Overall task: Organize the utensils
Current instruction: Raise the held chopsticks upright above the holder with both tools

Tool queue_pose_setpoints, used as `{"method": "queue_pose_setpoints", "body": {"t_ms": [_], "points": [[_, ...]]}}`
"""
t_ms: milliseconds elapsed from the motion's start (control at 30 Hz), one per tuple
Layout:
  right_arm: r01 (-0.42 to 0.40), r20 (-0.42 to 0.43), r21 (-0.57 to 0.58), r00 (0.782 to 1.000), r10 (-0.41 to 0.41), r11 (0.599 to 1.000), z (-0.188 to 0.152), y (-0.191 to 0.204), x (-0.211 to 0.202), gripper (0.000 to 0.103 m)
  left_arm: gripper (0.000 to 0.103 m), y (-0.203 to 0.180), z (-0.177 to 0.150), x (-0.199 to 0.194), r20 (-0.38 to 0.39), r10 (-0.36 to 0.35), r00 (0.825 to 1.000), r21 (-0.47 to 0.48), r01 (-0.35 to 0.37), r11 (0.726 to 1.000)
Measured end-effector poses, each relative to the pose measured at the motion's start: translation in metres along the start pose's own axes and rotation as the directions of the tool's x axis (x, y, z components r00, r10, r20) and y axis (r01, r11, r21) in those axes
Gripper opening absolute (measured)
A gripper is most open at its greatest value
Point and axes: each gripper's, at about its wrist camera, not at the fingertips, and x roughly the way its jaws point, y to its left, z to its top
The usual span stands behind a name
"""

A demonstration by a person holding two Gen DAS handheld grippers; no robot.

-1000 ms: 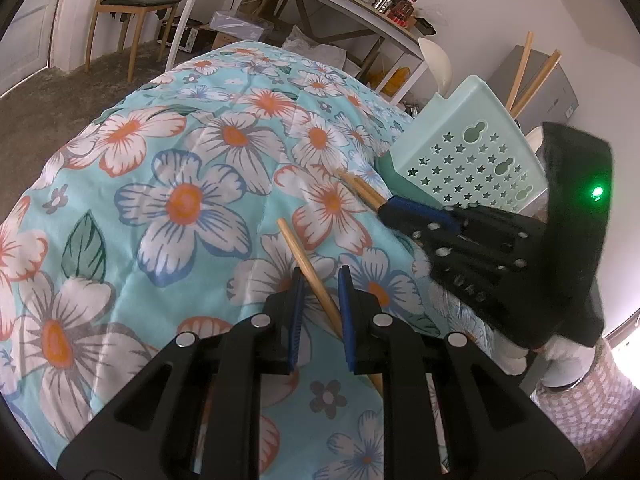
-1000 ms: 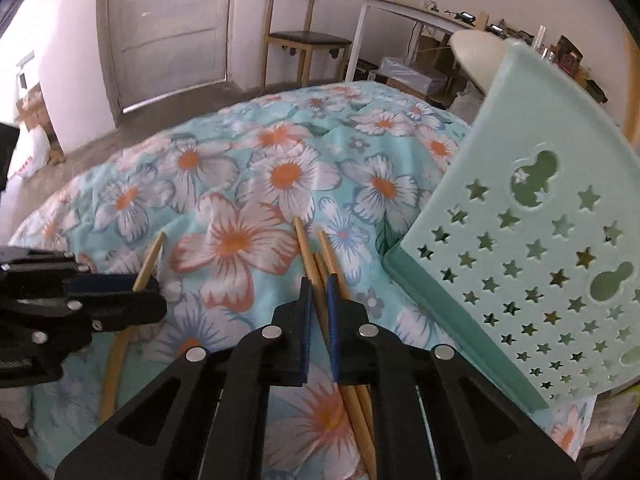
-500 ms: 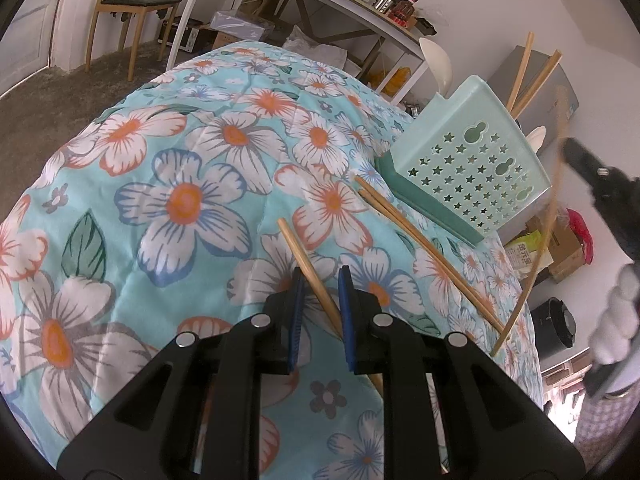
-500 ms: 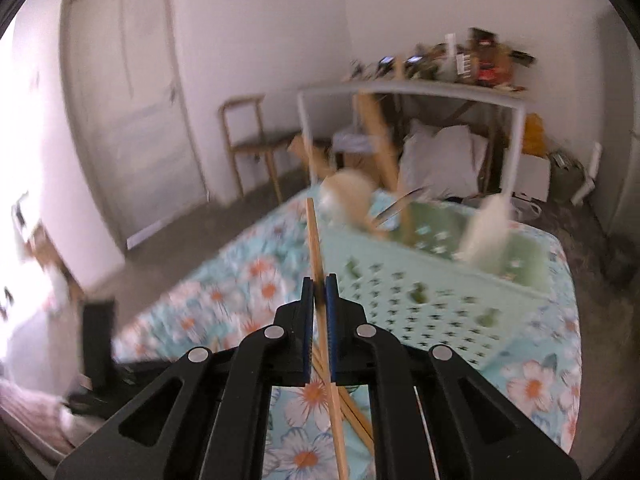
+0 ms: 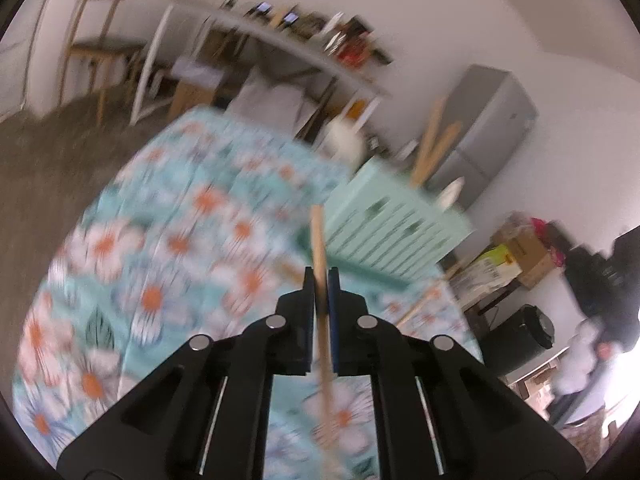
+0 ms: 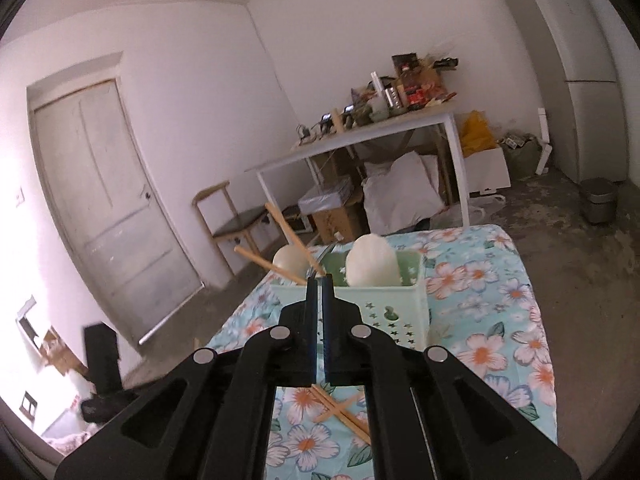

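Observation:
My left gripper (image 5: pixel 320 272) hangs above the flowered bed (image 5: pixel 168 240). Its jaws are closing, and the pads press on a wooden chopstick (image 5: pixel 318 236) that stands upright between them. The view is blurred. The mint basket (image 5: pixel 392 232) sits beyond it to the right. My right gripper (image 6: pixel 320 278) is raised just before the basket (image 6: pixel 396 312) with its jaws together. Only a thin pale slit shows between them, so I cannot tell whether a chopstick is in there. Two chopsticks (image 6: pixel 288 232) and white spoons (image 6: pixel 372 260) stick out of the basket. Two crossed chopsticks (image 6: pixel 340 410) lie on the bed.
Behind the bed stand a white table (image 6: pixel 360 136) with clutter on top, a wooden chair (image 6: pixel 228 220) and boxes. A grey fridge (image 6: pixel 580 72) and a small bin (image 6: pixel 598 200) stand at the right, and a door (image 6: pixel 104 208) at the left.
My left gripper closed on the chopstick and lifted it off the bed. My right gripper took a chopstick from the bed, rose, rolled and swung round to face the basket's top.

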Motion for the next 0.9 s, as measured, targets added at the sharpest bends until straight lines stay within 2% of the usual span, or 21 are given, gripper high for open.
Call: {"method": "queue_pose_setpoints", "body": {"t_ms": [133,233,333,400,467,500,633,733,833,900], "points": [[0.004,0.028,0.003,1.000,-0.004,1.000,0.001,-0.006,-0.009,0.002,0.005,-0.033,0.028,-0.021,0.081,-0.064,0.995,0.083,0.057,0.995],[0.011,0.026,0.026,1.000,-0.011,1.000,-0.001,-0.014,-0.012,0.002,0.005,-0.052,0.036,-0.028,0.113,-0.087,0.990,0.132,0.072,0.989],[0.031,-0.032,0.136,0.999,-0.027,0.990,-0.010,-0.040,-0.006,0.003,0.005,-0.063,0.036,-0.027,0.118,-0.092,0.989,0.155,0.073,0.985],[0.048,-0.082,0.226,0.996,-0.030,0.973,-0.018,-0.060,0.001,0.008,0.005,-0.064,0.031,-0.021,0.103,-0.074,0.992,0.161,0.056,0.985],[0.086,-0.164,0.337,0.986,-0.032,0.937,-0.032,-0.090,0.020,0.037,0.005,-0.060,0.026,-0.016,0.082,-0.058,0.995,0.147,0.045,0.988],[0.113,-0.189,0.366,0.981,-0.045,0.924,-0.037,-0.099,0.026,0.040,0.005,-0.056,0.024,-0.016,0.075,-0.053,0.996,0.137,0.042,0.990],[0.209,-0.295,0.489,0.953,-0.065,0.847,-0.054,-0.147,0.067,0.040,0.005,-0.044,0.022,-0.019,0.075,-0.037,0.996,0.109,0.029,0.994],[0.282,-0.373,0.585,0.926,-0.057,0.760,-0.066,-0.183,0.104,0.040,0.005,-0.037,0.025,-0.024,0.091,-0.029,0.995,0.102,0.020,0.995],[0.351,-0.433,0.609,0.898,-0.073,0.712,-0.074,-0.200,0.131,0.040,0.005,-0.030,0.026,-0.028,0.106,-0.019,0.994,0.094,0.009,0.996],[0.366,-0.443,0.618,0.893,-0.076,0.695,-0.075,-0.204,0.140,0.040,0.005,-0.025,0.027,-0.031,0.111,-0.012,0.994,0.087,0.003,0.996]]}}
